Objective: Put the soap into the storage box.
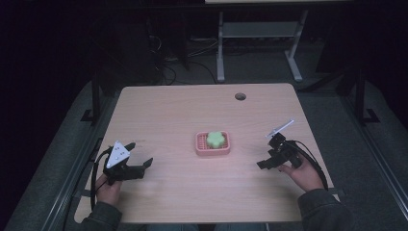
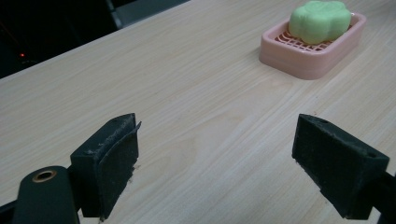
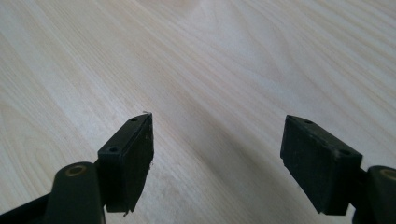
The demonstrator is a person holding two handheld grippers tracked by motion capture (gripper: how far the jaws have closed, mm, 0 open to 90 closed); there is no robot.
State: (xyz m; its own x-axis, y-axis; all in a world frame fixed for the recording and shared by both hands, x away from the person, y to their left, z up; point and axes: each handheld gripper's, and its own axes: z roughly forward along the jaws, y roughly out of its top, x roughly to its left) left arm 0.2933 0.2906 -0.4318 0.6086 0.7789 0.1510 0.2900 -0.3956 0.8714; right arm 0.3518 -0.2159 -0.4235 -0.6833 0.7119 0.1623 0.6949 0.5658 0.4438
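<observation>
Green soap (image 1: 217, 139) is lying in pink soap dish (image 1: 199, 147), mid-table. Left gripper (image 1: 140, 156) and right gripper (image 1: 269, 151) are being held wide open, nothing grabbed. Soap likely hard, slippery, light; best squeezed gently at sides.

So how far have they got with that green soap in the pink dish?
Nothing looks done so far: the green soap sits in the pink dish at the middle of the table. Nothing is in hand either; the left gripper and the right gripper are both open and empty, resting apart from the dish on either side. Reaching for the soap or dish probably comes next.
</observation>
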